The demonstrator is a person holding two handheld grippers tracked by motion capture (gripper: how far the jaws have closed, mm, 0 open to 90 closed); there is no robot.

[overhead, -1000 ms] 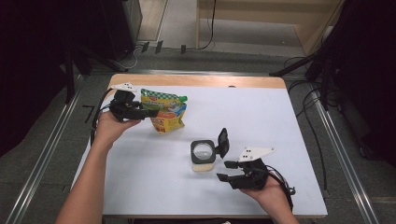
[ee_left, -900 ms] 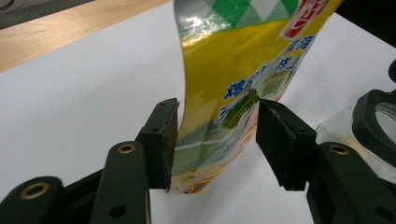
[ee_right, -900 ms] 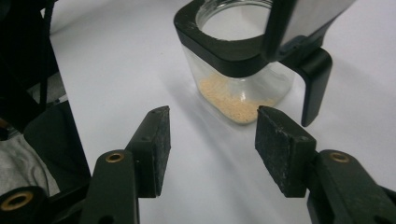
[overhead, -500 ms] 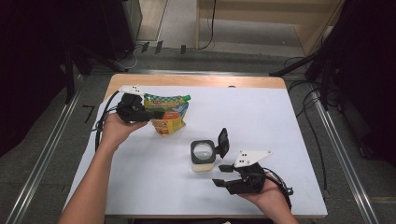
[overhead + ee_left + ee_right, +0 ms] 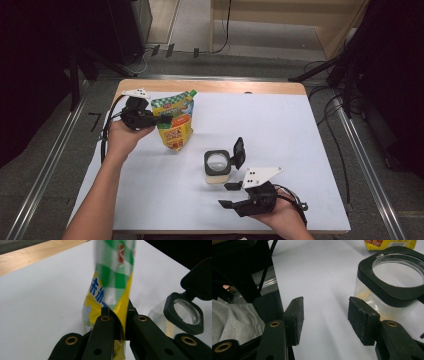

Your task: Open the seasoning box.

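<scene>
While left tongs (image 5: 165,120) pinch the pouch (image 5: 175,122), right tongs (image 5: 226,195) gape beside the jar (image 5: 217,167).

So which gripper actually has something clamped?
The left gripper: it is shut on the yellow-green pouch. The right gripper stands open beside the clear jar.

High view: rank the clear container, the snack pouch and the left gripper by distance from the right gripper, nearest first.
From the right gripper, low on the table:
1. Clear container with its black flip lid open, just above the gripper, mid-table.
2. Snack pouch, farther up and left, pinched in the other gripper's jaws.
3. Left gripper, its body beyond the pouch at the table's far left; the tips sit at the pouch.
</scene>
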